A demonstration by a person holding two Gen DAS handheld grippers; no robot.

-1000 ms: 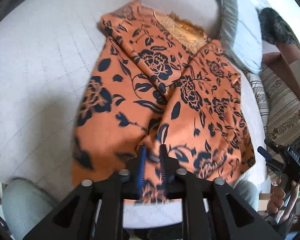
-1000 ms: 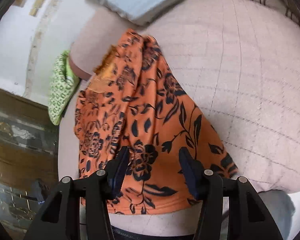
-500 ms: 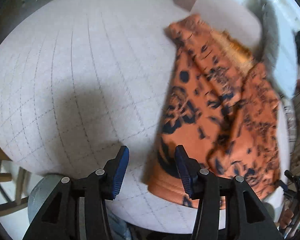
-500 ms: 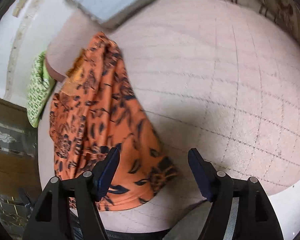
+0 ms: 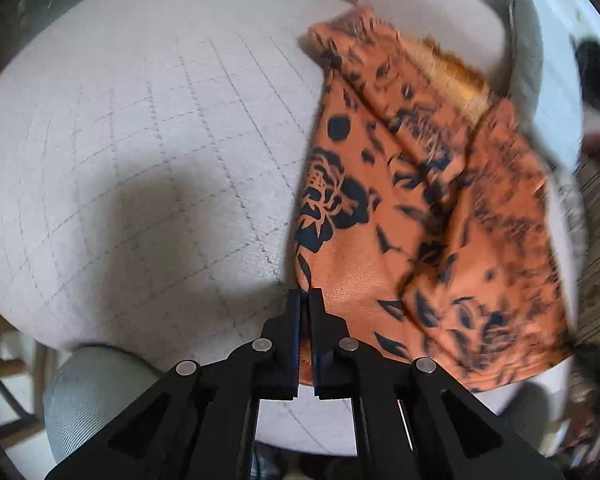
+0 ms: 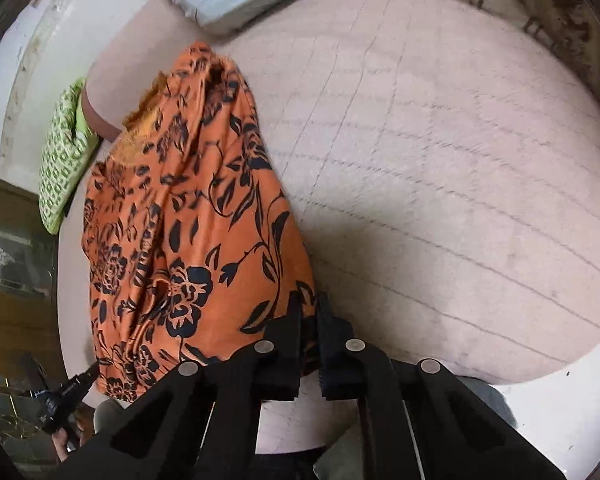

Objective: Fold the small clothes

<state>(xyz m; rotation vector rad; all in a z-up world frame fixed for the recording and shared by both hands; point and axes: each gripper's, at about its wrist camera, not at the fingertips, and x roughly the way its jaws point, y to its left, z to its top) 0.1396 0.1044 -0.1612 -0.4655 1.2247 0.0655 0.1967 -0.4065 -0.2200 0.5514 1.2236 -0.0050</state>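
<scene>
Left wrist view: left tongs (image 5: 305, 300) pinch the near hem corner of the orange floral garment (image 5: 420, 220) on the quilted bed (image 5: 140, 140). Right tongs (image 6: 309, 312) pinch the opposite hem corner; folding looks barely begun, the garment loosely bunched lengthwise.

The left gripper (image 5: 305, 300) is matte black plastic, with two flat, ribbed fingers (image 5: 293, 332) set on angular arms that have triangular cut-outs and four round silver screw heads in a row across the joints. The right gripper (image 6: 309, 304) is built the same way, black throughout, with toothed inner faces on its fingers (image 6: 332, 344) and the same four silver screws. Seen small at the lower left edge of the right wrist view, the other tool shows as a black handle with a narrow black tip, and grey trousers (image 5: 84, 392) cover the person's knee.
</scene>
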